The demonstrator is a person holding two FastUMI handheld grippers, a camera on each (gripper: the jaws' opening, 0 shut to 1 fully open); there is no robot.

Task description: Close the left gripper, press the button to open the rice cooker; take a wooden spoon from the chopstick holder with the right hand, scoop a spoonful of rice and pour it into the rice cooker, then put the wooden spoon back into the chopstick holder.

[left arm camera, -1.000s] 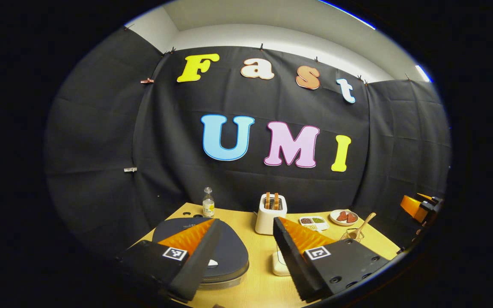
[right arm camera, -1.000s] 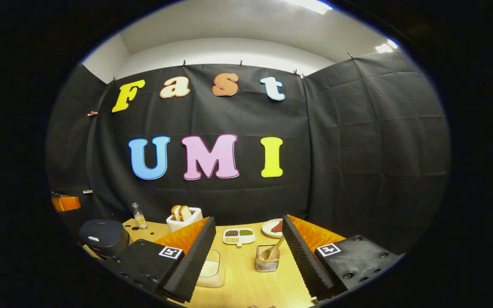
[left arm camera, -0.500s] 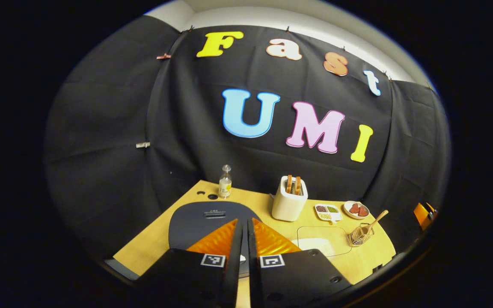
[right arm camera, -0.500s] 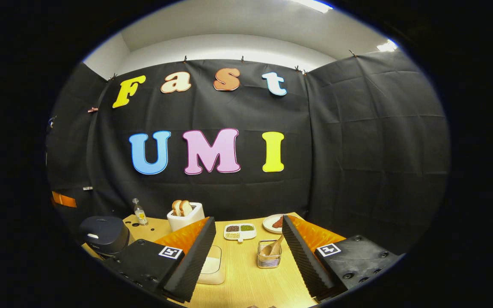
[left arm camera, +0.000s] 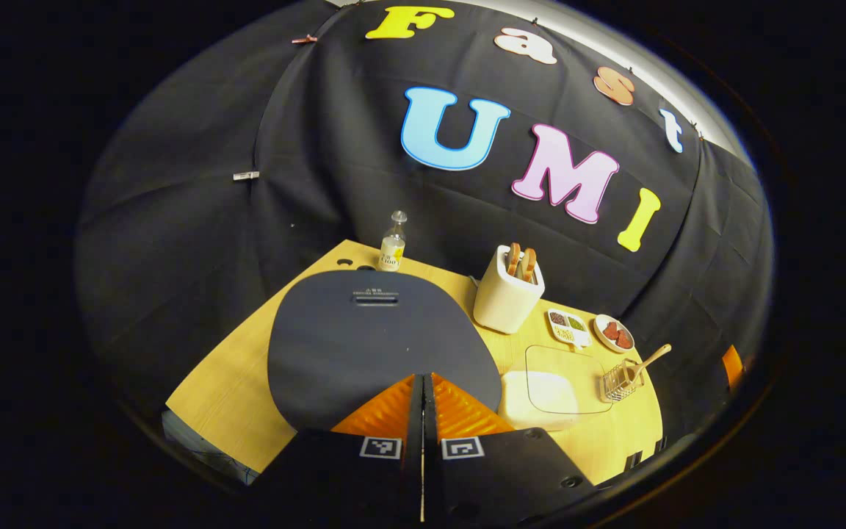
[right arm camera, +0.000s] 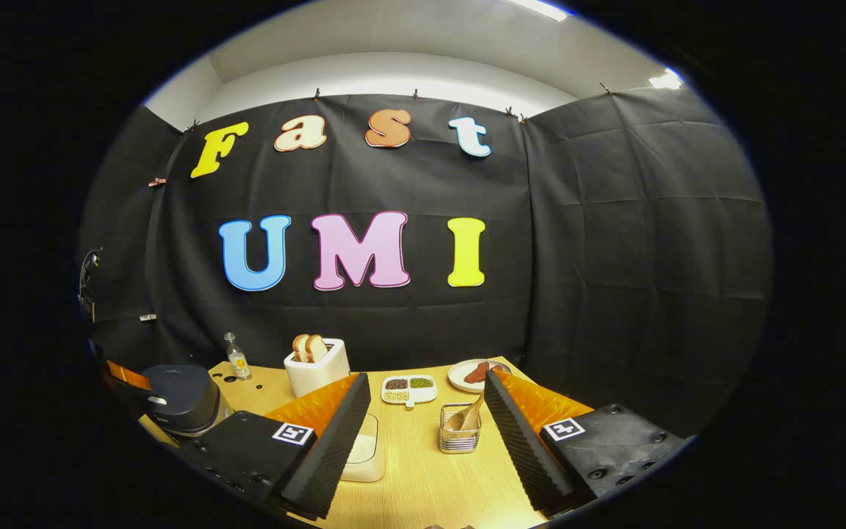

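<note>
wooden table (right arm camera: 423, 477) set; left gripper (left arm camera: 423, 382) pressed together over the unopened rice cooker (left arm camera: 371, 345); right gripper (right arm camera: 423, 433) wide, wooden spoon (right arm camera: 467, 419) untouched

Spoon (right arm camera: 469, 416) in holder (right arm camera: 459, 438); toaster (right arm camera: 316, 367) behind, left.

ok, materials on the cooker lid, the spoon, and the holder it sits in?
Rice cooker lid: looks like matte dark plastic, even sheenless surface. Wooden spoon: pale, unvarnished-looking wood. Chopstick holder: thin bright wire mesh, probably metal; you see through it.
</note>
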